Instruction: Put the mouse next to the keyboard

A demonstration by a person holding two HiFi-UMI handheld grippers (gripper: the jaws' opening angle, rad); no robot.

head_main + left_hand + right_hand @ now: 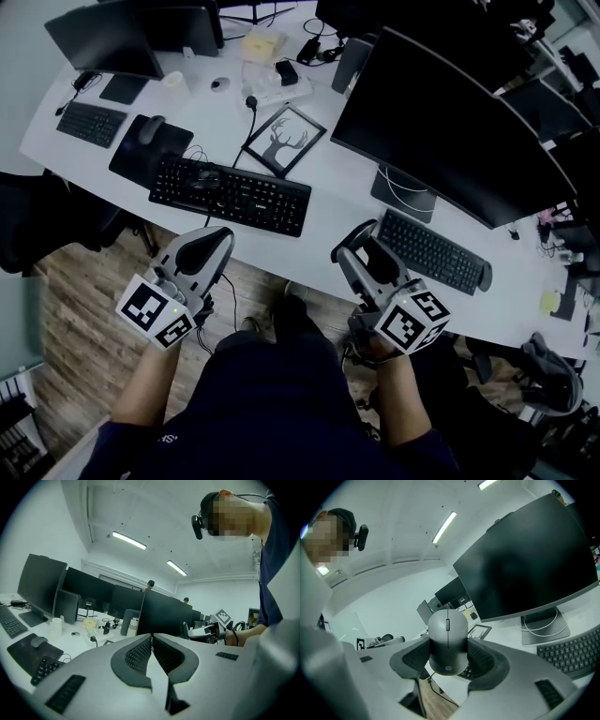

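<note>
White desk (323, 187) from above in the head view, a black keyboard (230, 194) at centre and a second keyboard (433, 251) under a big monitor (441, 131), with the left tongs (208, 242) and right tongs (361, 246) near its front edge. Left gripper view: jaws clenched together, empty. Right gripper view: a grey mouse (447, 641) is gripped by its sides in the air (underside hidden), best lowered flat onto bare desk just beside a keyboard before release; which keyboard is meant is unclear, and from above the mouse hardly shows between the dark jaws.
</note>
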